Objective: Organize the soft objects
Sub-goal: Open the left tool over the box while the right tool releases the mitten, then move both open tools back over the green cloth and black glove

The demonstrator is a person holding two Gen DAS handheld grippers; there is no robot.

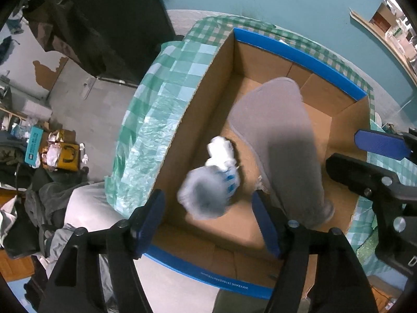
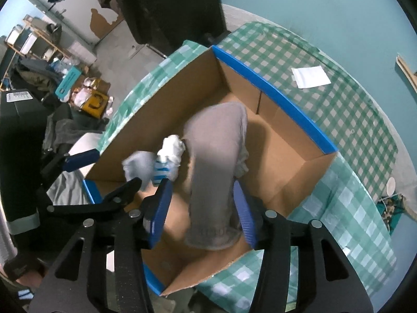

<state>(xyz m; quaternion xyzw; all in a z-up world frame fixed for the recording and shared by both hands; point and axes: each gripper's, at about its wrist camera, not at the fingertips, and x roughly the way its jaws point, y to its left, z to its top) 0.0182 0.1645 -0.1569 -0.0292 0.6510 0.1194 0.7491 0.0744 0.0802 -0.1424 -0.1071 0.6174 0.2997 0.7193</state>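
A cardboard box point(image 1: 198, 120) with blue-taped rims point(image 1: 307, 60) stands on the green checked tablecloth point(image 1: 166, 83). A long grey cloth point(image 1: 281, 140) and a white and pale-blue sock bundle point(image 1: 211, 185), motion-blurred, hang in or above the box. My left gripper point(image 1: 208, 219) is open over the box's near edge, the bundle between its fingers point(image 1: 151, 219). In the right wrist view my right gripper point(image 2: 202, 211) is open with the grey cloth point(image 2: 216, 172) between its fingers point(image 2: 245, 214); the bundle point(image 2: 156, 161) is to its left. Each gripper shows in the other's view point(image 1: 380, 143) point(image 2: 80, 159).
A white paper point(image 2: 310, 77) lies on the tablecloth point(image 2: 351, 120) beyond the box point(image 2: 286, 156). The floor at left holds a yellow bag point(image 1: 65, 154), a teal carton point(image 1: 32, 143) and piled clothes point(image 1: 34, 198). A dark cabinet point(image 1: 117, 26) stands behind, against a teal wall.
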